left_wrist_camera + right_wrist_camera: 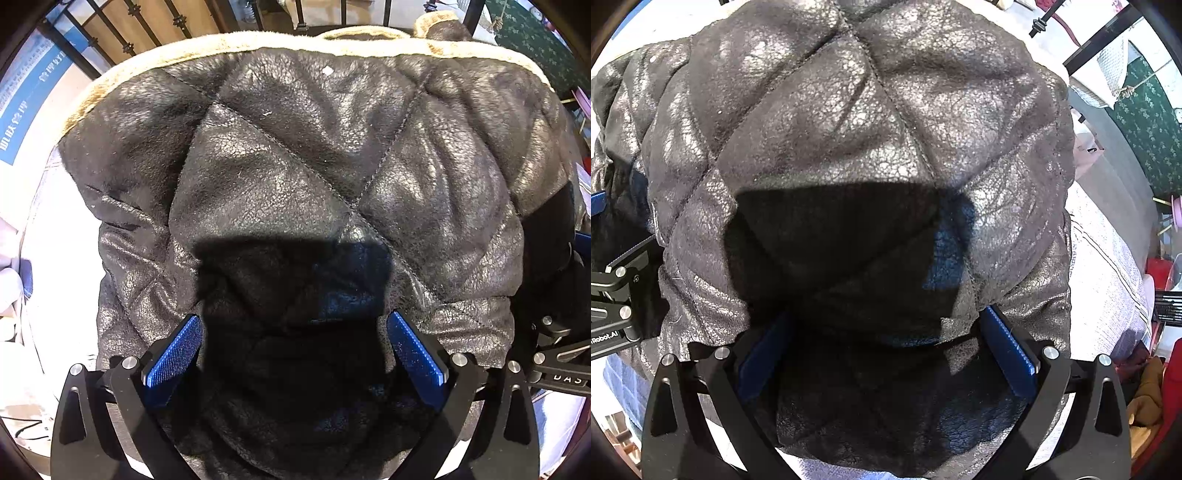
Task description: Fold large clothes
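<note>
**A:** How far along is it? The black quilted jacket looks bundled up on the pale bed cover, tan fleece trim running along its far edge.

**B:** Mostly folded, I'd guess. Left gripper and right gripper both hover spread wide over it, gripping nothing (crackly faux-leather, puffy diamond stitching). Probably just tidying left.

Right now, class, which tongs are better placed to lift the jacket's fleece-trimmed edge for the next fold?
Left, probably. The left tongs face the jacket with its tan fleece trim in view ahead; the right tongs see only quilted panels. Both stand open over the jacket.
</note>
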